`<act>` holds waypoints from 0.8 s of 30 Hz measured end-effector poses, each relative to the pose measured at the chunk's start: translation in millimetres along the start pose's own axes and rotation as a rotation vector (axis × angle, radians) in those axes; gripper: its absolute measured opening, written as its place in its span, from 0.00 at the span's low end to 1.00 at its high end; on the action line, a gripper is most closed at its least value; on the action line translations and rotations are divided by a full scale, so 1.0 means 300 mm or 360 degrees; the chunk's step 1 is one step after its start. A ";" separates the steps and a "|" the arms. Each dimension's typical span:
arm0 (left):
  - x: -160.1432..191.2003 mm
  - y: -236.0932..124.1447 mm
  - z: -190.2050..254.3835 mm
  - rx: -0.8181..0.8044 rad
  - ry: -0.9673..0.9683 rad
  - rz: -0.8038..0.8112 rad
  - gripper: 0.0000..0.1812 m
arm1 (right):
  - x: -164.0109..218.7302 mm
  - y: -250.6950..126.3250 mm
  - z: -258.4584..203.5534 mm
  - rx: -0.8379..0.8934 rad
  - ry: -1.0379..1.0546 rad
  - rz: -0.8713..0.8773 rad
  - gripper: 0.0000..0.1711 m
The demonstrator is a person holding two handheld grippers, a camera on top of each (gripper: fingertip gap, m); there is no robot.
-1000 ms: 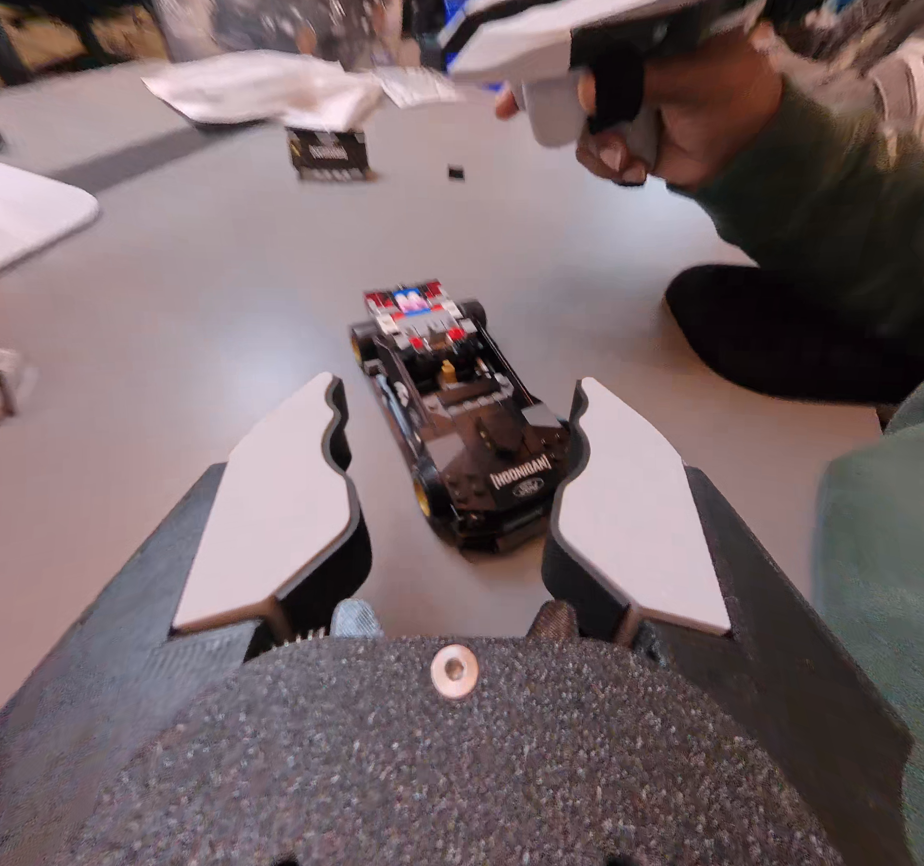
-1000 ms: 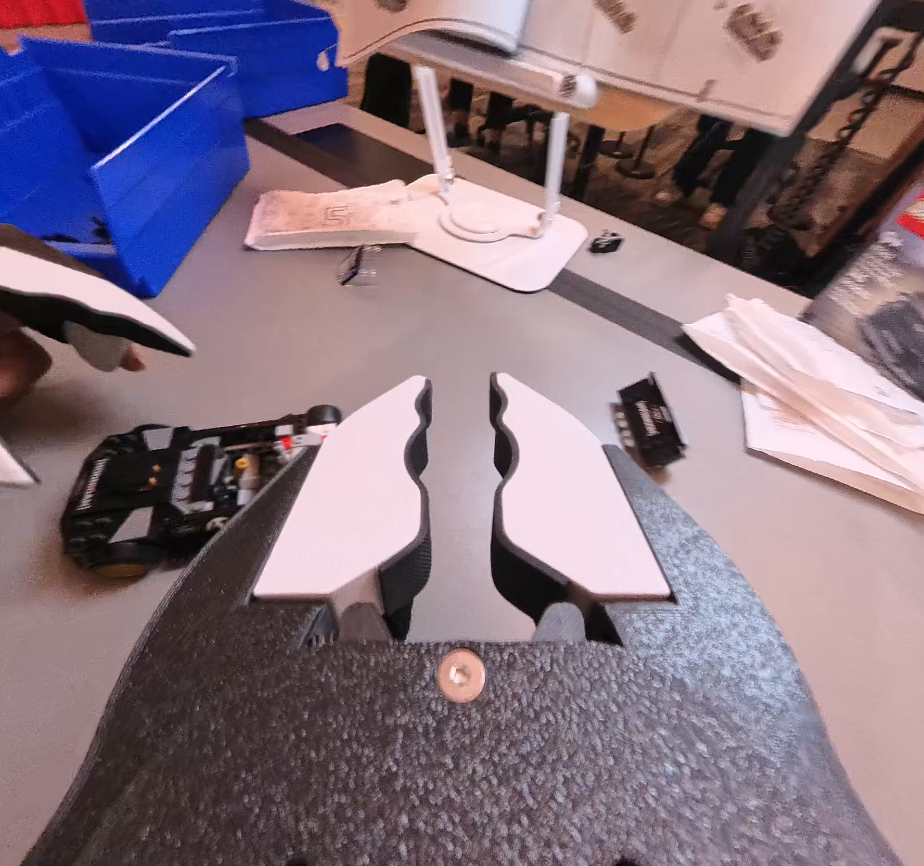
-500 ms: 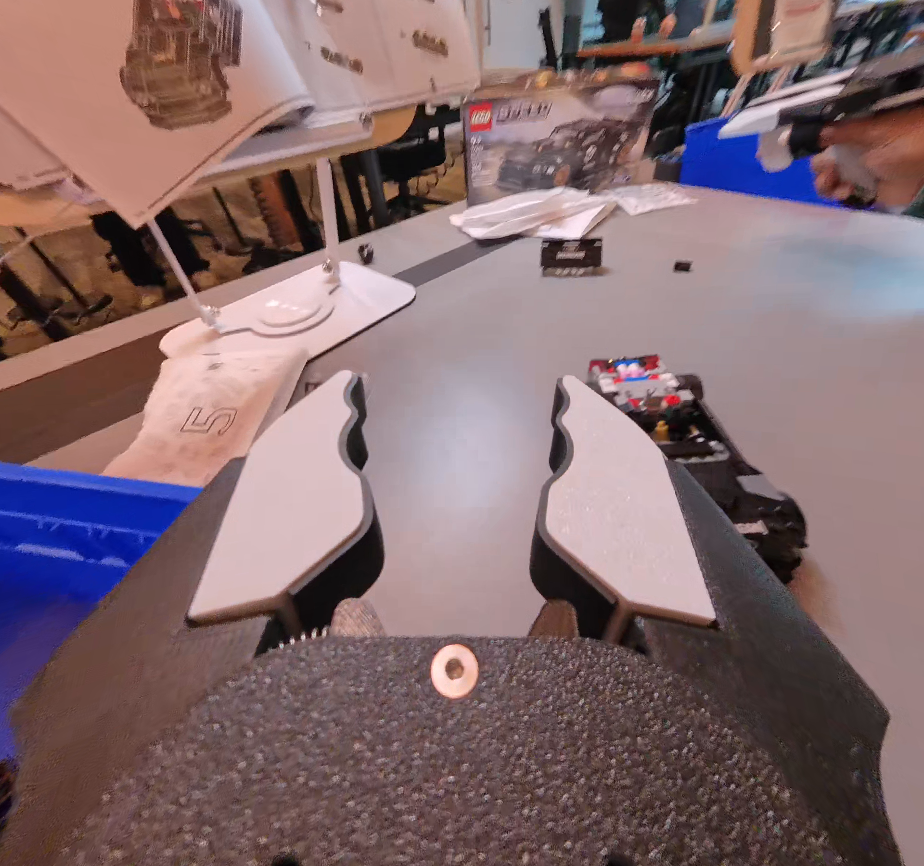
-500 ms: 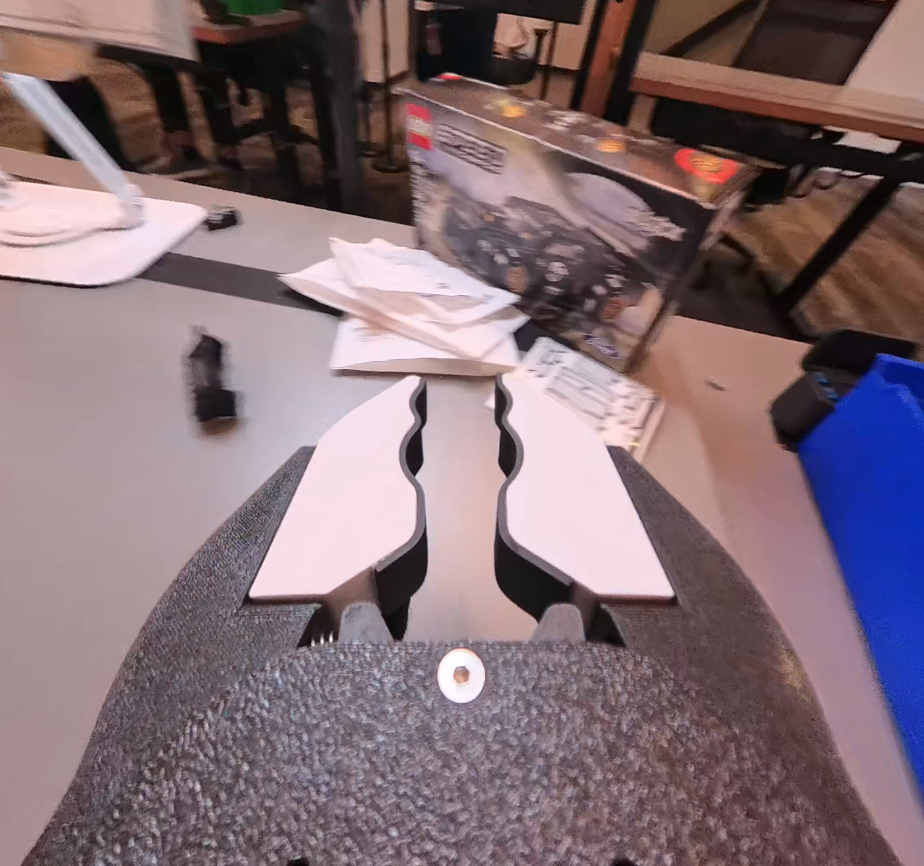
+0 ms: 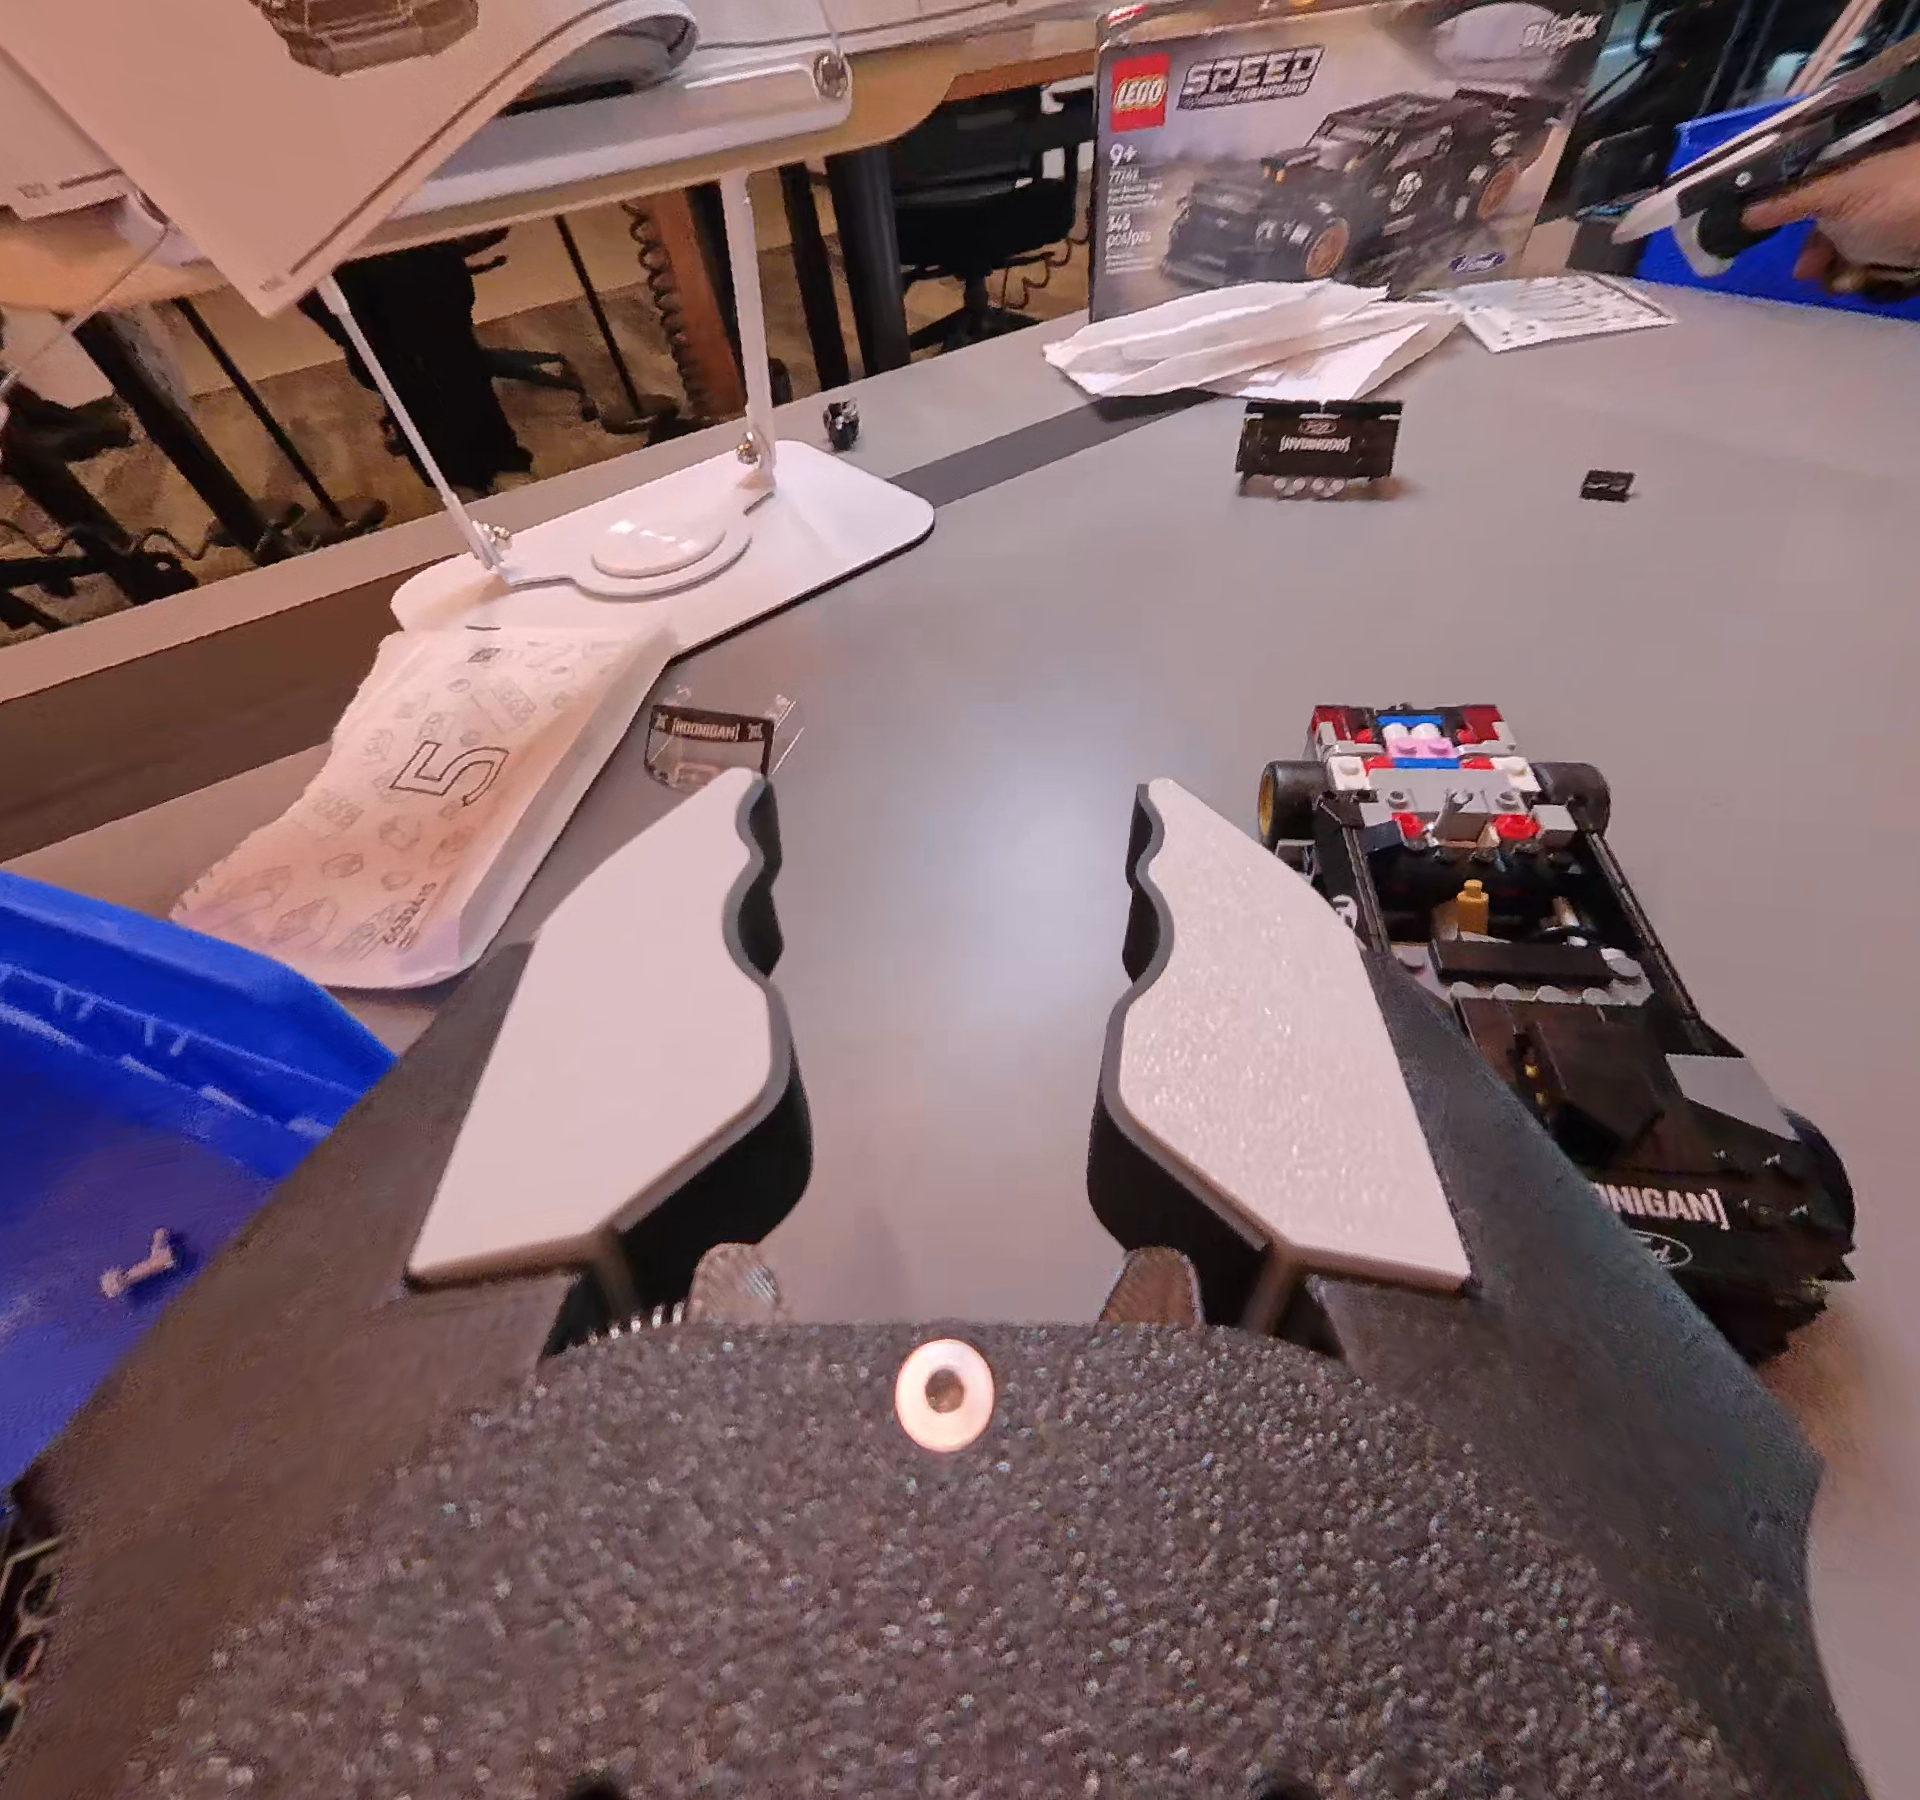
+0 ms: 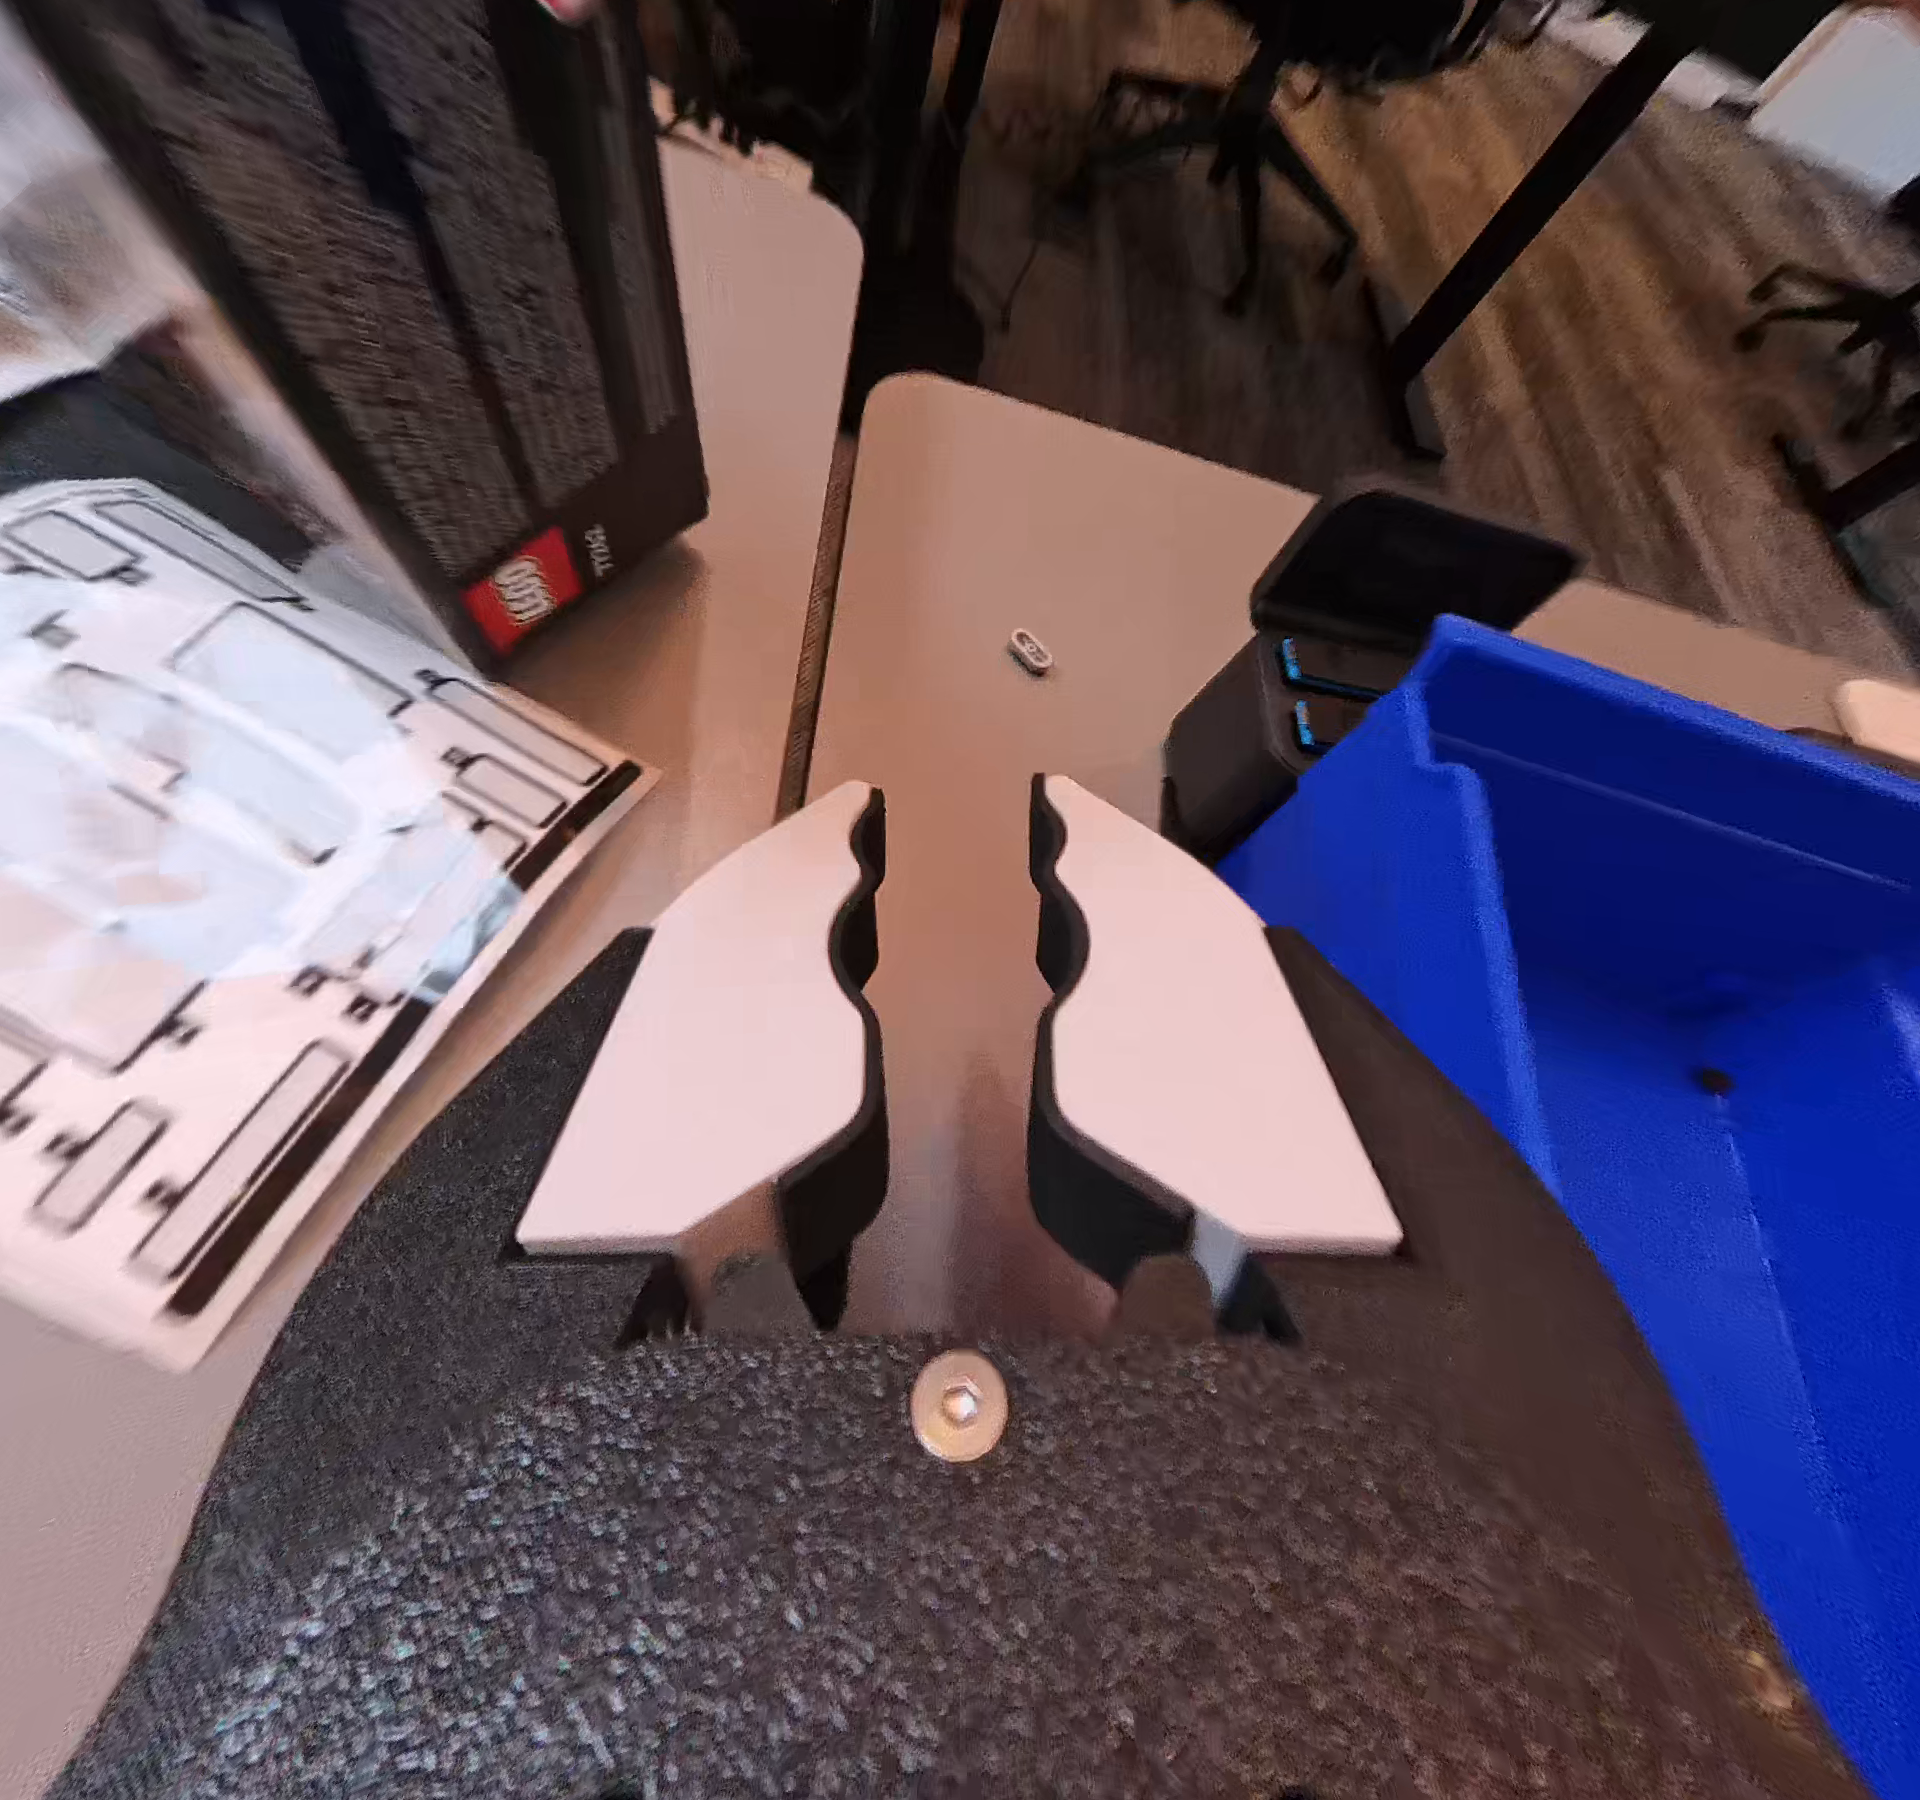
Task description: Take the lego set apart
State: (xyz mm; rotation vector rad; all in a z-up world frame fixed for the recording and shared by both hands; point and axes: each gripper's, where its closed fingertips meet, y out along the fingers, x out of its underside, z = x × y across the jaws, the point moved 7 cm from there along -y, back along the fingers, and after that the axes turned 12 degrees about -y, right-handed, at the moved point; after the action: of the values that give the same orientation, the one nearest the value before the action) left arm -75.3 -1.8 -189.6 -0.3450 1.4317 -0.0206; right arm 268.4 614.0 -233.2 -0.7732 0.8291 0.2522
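The black lego car (image 5: 1538, 981), its roof off and inside showing, sits on the grey table to the right of my left gripper (image 5: 951, 794). That gripper is open and empty, over bare table. A black panel piece (image 5: 1317, 446), a small black tile (image 5: 1607, 485) and a clear windscreen piece (image 5: 717, 737) lie loose on the table. My right gripper (image 6: 956, 800) is slightly open and empty, far from the car, near the table's end beside a blue bin (image 6: 1621, 1002). It also shows far right in the left wrist view (image 5: 1704, 192), held by a hand.
The lego box (image 5: 1340, 140) and white paper bags (image 5: 1236, 348) stand at the back. A white stand (image 5: 675, 545) holds the instruction book overhead. A numbered paper bag (image 5: 416, 805) and a blue bin (image 5: 125, 1075) are at left. A sticker sheet (image 6: 208, 867), a small grey piece (image 6: 1031, 651) and a black device (image 6: 1351, 649) are near the right gripper. My hands' fingertips stand some 70 cm from each other. The black panel piece (image 5: 1317, 446) lies some 30 cm from my left tips, 35 cm from my right tips. The small black tile (image 5: 1607, 485) is about equally far from each gripper, around 35 cm.
My left gripper swung left, so the car now sits to its right instead of between its fingers. My right gripper swung right, away from the car, toward the blue bin and table end.
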 end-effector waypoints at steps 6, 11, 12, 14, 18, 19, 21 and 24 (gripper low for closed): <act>0.019 0.004 0.007 -0.0052 -0.0070 -0.0040 0.34 | -0.019 0.197 0.019 -0.0079 0.0167 -0.0107 0.17; 0.032 0.006 0.014 -0.0086 -0.0037 -0.0083 0.34 | -0.025 0.294 0.064 -0.0067 0.0241 -0.0243 0.19; 0.034 0.007 0.015 -0.0088 -0.0033 -0.0088 0.34 | -0.018 0.308 0.069 -0.0079 0.0236 -0.0277 0.20; 0.039 0.009 0.014 -0.0093 -0.0030 -0.0096 0.33 | -0.007 0.333 0.072 -0.0120 0.0238 -0.0328 0.20; 0.049 0.020 0.013 -0.0096 -0.0028 -0.0128 0.33 | 0.005 0.369 0.071 -0.0163 0.0226 -0.0387 0.20; 0.049 0.023 0.013 -0.0095 -0.0025 -0.0132 0.33 | 0.005 0.376 0.074 -0.0175 0.0240 -0.0387 0.20; 0.051 0.026 0.013 -0.0092 -0.0022 -0.0142 0.33 | 0.003 0.384 0.080 -0.0197 0.0267 -0.0392 0.19; 0.055 0.027 0.010 -0.0101 -0.0027 -0.0145 0.32 | 0.006 0.388 0.091 -0.0175 0.0248 -0.0426 0.11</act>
State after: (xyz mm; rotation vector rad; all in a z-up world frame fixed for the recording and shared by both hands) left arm -71.5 2.8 -207.2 -0.4615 1.4008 -0.0464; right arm 228.6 715.1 -283.2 -1.0063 0.8528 -0.0016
